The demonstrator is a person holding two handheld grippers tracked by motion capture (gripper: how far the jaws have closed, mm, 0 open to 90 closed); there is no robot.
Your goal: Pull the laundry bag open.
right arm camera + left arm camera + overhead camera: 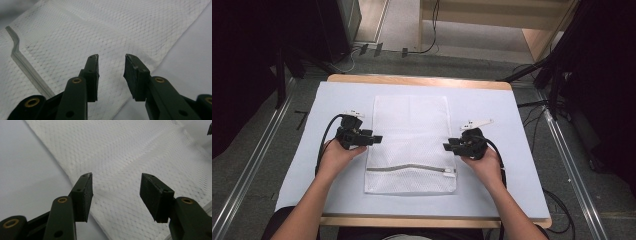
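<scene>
We have the white mesh laundry bag [411,145] lying flat in the middle of the pale blue table cover [292,165], its grey zipper [410,168] running across near the end closest to us. Our left gripper [376,138] sits at the bag's left edge, about halfway along its length, jaws spread wide with nothing between them. Our right gripper [447,147] mirrors it at the bag's right edge, jaws parted more narrowly, also empty.

We judge this to be the approach before a pinch: both claws are lined up on the bag's long edges, neither has closed on mesh yet. In the left gripper view the jaws straddle the bag's hem; in the right gripper view they hover over the mesh just inside the edge.

Next we would need to lower each jaw pair around the edge and take both layers, without catching the cover beneath.

Around the bag there is bare cover on every side, more to left and right than beyond its far end.
</scene>
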